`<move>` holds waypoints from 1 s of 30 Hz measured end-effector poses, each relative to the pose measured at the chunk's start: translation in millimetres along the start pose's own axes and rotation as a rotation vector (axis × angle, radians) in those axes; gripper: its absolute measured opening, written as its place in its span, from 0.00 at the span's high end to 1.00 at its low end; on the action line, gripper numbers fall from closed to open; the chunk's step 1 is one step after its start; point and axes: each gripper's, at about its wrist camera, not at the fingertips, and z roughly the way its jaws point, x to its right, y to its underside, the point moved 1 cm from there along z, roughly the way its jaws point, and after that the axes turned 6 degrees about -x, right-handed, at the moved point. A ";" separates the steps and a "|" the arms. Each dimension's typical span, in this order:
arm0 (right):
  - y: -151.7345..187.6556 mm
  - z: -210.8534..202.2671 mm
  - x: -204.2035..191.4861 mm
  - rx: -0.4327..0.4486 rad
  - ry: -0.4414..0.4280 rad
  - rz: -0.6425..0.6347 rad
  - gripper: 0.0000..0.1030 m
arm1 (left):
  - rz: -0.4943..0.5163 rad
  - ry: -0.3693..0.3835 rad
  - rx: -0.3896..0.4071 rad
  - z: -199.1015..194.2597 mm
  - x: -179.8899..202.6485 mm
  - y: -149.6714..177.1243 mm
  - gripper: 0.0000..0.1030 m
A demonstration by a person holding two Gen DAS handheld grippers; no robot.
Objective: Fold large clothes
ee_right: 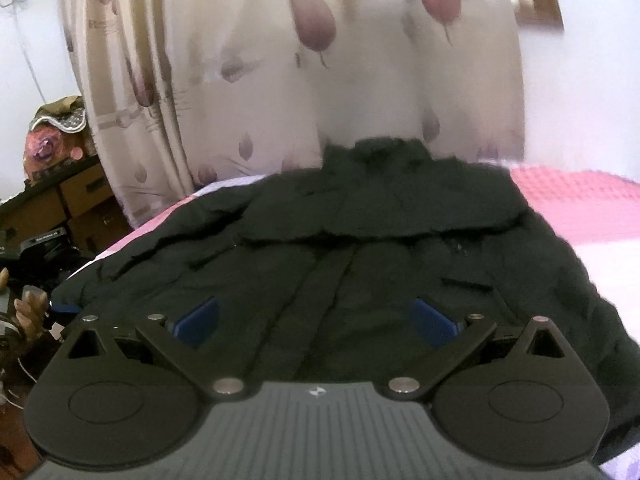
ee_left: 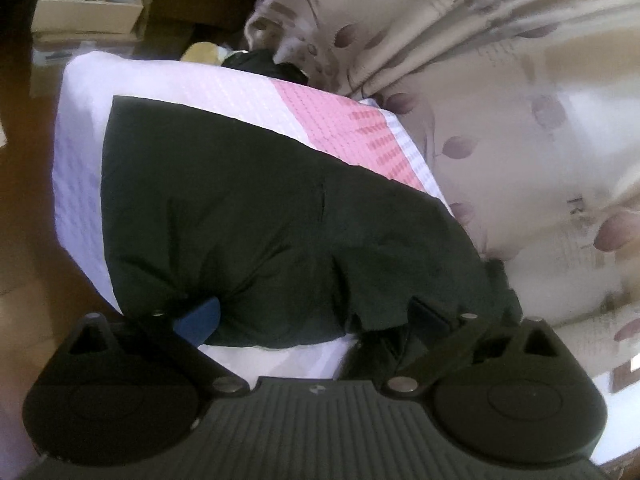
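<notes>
A large black padded jacket (ee_right: 360, 240) lies spread front-up on a bed with a pink and white sheet (ee_right: 580, 204), collar toward the curtain. My right gripper (ee_right: 316, 320) is open and empty, hovering just above the jacket's lower front, blue pads (ee_right: 200, 320) wide apart. In the left wrist view the jacket (ee_left: 240, 220) covers the sheet (ee_left: 224, 92). My left gripper (ee_left: 308, 316) is at the jacket's near edge, jaws spread wide. Its left blue pad (ee_left: 200, 316) shows against the fabric; the right finger is hidden by a fold of jacket.
A beige curtain with purple leaf print (ee_right: 300, 60) hangs behind the bed and also shows in the left wrist view (ee_left: 500, 80). Cardboard boxes (ee_left: 88, 8) stand on the brown floor. Dark drawers and clutter (ee_right: 60, 208) stand left of the bed.
</notes>
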 end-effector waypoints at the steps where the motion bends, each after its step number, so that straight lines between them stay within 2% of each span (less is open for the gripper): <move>1: 0.1 2.1 0.9 -0.012 -0.004 0.009 0.00 | -0.001 0.003 0.008 -1.9 -0.2 -0.4 0.08; 2: 0.8 3.2 0.8 -0.017 -0.006 0.015 0.00 | 0.019 -0.001 0.023 -3.0 1.6 -0.9 0.10; 3: 1.5 3.6 1.3 -0.018 -0.010 0.020 0.00 | 0.052 -0.012 0.043 -4.2 4.2 -1.9 0.24; 4: 1.7 4.4 1.4 -0.019 -0.014 0.024 0.00 | 0.082 -0.017 0.057 -3.9 7.3 -3.4 0.55; 5: 1.8 5.5 1.7 -0.023 -0.016 0.026 0.00 | 0.094 -0.012 0.038 -1.5 9.1 -7.5 0.70; 6: 1.5 6.9 1.5 -0.030 -0.016 0.025 0.00 | 0.082 0.010 -0.003 3.2 8.9 -12.1 0.91; 7: 1.5 7.8 0.9 -0.033 -0.016 0.023 0.00 | 0.070 0.020 -0.032 7.7 7.2 -16.4 0.94; 8: 1.5 8.3 1.1 -0.034 -0.015 0.023 0.00 | 0.063 -0.004 -0.036 12.6 6.6 -19.5 0.94; 12: 2.2 11.0 2.6 -0.040 -0.015 0.036 0.00 | 0.073 -0.035 -0.008 31.3 0.7 -32.2 0.97; 15: 2.1 10.8 2.8 -0.047 -0.007 0.031 0.00 | 0.032 0.045 -0.029 23.4 -2.1 -30.9 0.96; 17: 2.2 9.5 4.7 -0.031 -0.004 0.031 0.00 | 0.077 0.067 -0.058 8.0 4.0 -19.7 0.79; 19: 3.3 12.7 8.1 -0.034 -0.008 0.052 0.00 | 0.064 0.068 -0.068 -9.2 3.7 -3.7 0.34; 21: 4.6 19.0 10.5 -0.060 -0.022 0.079 0.00 | 0.053 0.076 -0.061 -20.3 2.9 6.7 0.13; 25: 6.7 23.9 12.0 -0.089 -0.054 0.106 0.00 | 0.060 0.065 -0.045 -12.1 6.1 5.3 0.12; 27: 6.8 19.6 11.5 -0.077 -0.049 0.090 0.00 | 0.033 0.047 -0.080 2.4 4.5 -1.1 0.12; 30: 6.8 11.2 14.3 -0.041 -0.019 0.080 0.00 | -0.016 0.097 -0.104 5.7 2.9 -2.5 0.14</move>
